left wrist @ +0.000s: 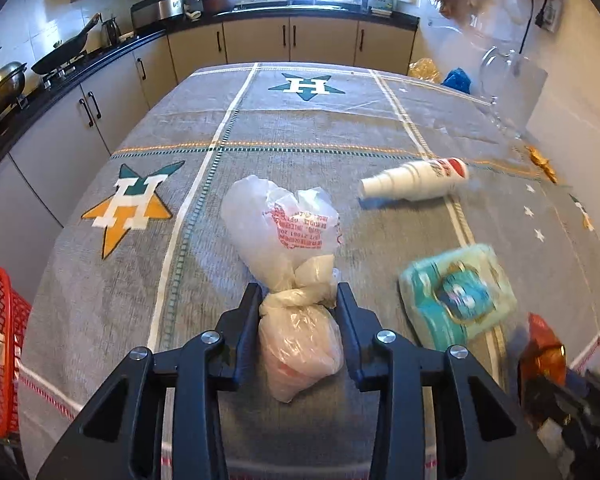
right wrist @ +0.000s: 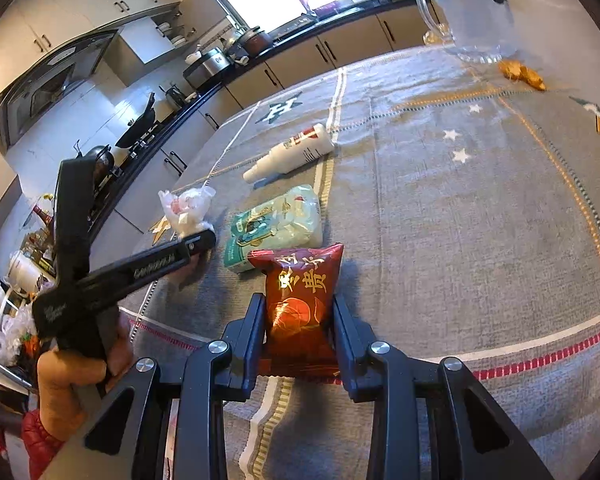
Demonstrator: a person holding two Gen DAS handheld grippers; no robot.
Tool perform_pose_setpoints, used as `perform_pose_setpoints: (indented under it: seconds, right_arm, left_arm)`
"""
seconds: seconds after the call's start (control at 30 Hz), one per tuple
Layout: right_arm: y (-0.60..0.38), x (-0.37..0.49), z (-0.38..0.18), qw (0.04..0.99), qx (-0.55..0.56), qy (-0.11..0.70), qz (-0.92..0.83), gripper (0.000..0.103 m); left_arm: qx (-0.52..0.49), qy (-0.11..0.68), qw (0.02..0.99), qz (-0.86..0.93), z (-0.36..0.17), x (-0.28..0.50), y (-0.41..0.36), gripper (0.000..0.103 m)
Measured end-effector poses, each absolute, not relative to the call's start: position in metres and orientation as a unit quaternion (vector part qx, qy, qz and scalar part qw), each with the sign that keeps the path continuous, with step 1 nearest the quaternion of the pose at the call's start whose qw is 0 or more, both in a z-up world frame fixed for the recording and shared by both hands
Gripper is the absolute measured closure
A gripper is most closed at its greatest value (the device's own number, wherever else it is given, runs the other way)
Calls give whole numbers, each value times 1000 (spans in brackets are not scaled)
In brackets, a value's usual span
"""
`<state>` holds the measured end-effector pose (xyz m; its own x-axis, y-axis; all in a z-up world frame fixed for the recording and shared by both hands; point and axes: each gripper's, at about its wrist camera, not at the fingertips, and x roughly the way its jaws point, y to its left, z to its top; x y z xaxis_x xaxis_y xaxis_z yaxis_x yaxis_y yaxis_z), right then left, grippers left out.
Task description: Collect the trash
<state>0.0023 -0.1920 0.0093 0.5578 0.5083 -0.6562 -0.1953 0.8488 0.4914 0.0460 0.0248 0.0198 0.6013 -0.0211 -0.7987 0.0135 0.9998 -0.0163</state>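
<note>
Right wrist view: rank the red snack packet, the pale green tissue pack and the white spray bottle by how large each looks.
1. Red foil snack packet
2. Pale green tissue pack
3. White spray bottle lying on its side

The packet sits closest to the camera and the bottle farthest, so nearness inflates this order; true sizes stay unsure.

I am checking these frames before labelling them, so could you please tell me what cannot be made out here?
- Left wrist view: the tissue pack is motion-blurred, so its print is unreadable.
- Left wrist view: the right gripper and red snack packet are cut off by the frame's edge.
- Left wrist view: the red basket is cut by the edge, contents hidden.
- Right wrist view: the white bottle label is too small.
</note>
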Motion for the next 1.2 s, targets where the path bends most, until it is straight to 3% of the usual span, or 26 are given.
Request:
perform_pose_setpoints:
  seconds: [0.37,1.2]
  right_arm:
    - [-175,-7,15,883,132,404,202,68]
    - [-174,-11,15,888,118,396,199,68]
  left_arm:
    - [6,392,919,-23,32,-21,22,67]
    - [32,366,930,5,44,-56,16,67]
